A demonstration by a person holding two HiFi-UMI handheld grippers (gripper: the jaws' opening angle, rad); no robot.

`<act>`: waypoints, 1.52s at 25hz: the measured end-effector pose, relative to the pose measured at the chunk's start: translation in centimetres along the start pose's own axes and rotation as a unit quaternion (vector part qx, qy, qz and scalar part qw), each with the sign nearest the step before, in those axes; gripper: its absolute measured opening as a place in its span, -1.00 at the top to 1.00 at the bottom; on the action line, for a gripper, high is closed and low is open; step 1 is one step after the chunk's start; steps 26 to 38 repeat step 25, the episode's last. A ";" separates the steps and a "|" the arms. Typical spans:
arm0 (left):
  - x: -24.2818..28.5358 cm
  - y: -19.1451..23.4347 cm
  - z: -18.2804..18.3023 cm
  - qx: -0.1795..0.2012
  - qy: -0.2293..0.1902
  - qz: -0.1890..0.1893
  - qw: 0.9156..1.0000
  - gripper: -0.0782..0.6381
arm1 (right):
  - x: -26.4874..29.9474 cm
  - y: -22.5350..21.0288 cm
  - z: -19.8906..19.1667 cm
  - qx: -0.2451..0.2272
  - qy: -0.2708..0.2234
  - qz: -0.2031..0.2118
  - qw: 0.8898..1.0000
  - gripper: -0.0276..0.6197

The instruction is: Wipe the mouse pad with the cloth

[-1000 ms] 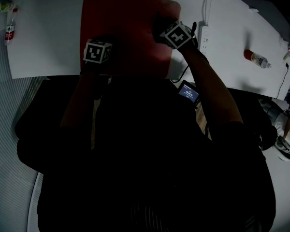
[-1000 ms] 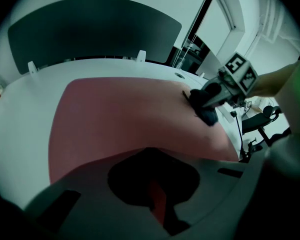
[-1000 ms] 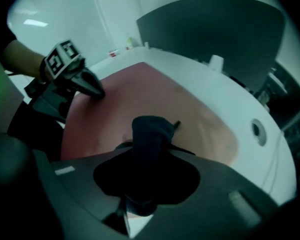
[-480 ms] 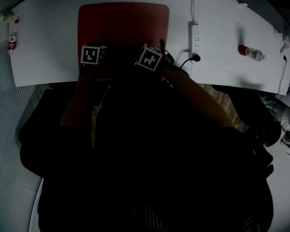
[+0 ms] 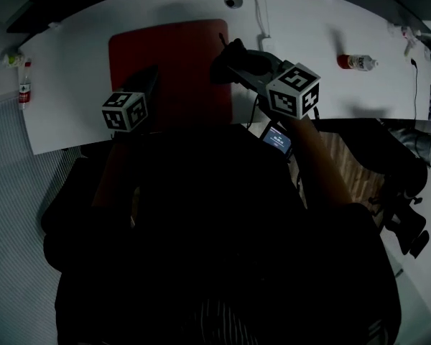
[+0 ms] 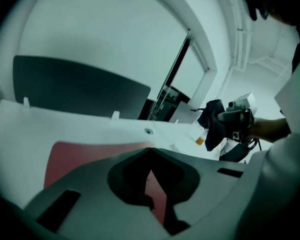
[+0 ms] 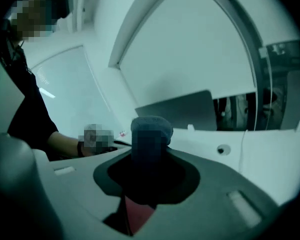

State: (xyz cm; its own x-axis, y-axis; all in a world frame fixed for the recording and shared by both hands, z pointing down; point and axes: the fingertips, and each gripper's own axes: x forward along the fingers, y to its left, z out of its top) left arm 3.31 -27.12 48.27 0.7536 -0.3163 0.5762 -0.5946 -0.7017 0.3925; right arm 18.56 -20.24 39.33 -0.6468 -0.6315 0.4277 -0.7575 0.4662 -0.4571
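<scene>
The right gripper [image 7: 149, 156] is clamped on the cloth [image 7: 151, 131], held above the 3 o'clock edge of the pad [image 5: 169, 63]. The left gripper [image 6: 150, 156], jaws together and empty, hovers near 7 o'clock. This looks like a pause between strokes; the next move calls for lowering the cloth flat onto the pad.

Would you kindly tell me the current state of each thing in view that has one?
mouse pad: lying flat on the white table.
cloth: bunched, clamped in the right tool, held in the air off the mouse pad.
right tool: shut on the cloth.
left tool: jaws together, nothing between them.
bottle: lying on its side at the table's right.
small screen: lit.
</scene>
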 end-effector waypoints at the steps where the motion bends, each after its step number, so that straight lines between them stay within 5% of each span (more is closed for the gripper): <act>1: -0.5 -1.4 2.0 0.009 -0.017 -0.003 1.000 0.78 | -1.5 0.1 1.7 -0.009 -0.023 -0.006 1.000 0.60; 6: -2.5 -9.3 10.7 0.060 -0.105 -0.050 0.991 0.78 | -8.0 1.8 7.7 -0.039 -0.115 -0.014 0.993 0.61; 10: -3.8 -15.2 14.5 0.184 -0.144 -0.061 0.970 0.79 | -11.5 3.5 10.0 -0.072 -0.158 -0.017 0.985 0.61; 18: -7.9 -20.5 20.1 0.193 -0.201 -0.091 0.956 0.79 | -12.5 4.9 11.8 -0.092 -0.197 -0.024 0.976 0.61; 25: -8.4 -23.7 21.0 0.210 -0.219 -0.106 0.947 0.79 | -14.7 5.2 11.7 -0.100 -0.213 -0.019 0.972 0.61; 38: -8.4 -23.7 21.0 0.210 -0.219 -0.106 0.947 0.79 | -14.7 5.2 11.7 -0.100 -0.213 -0.019 0.972 0.61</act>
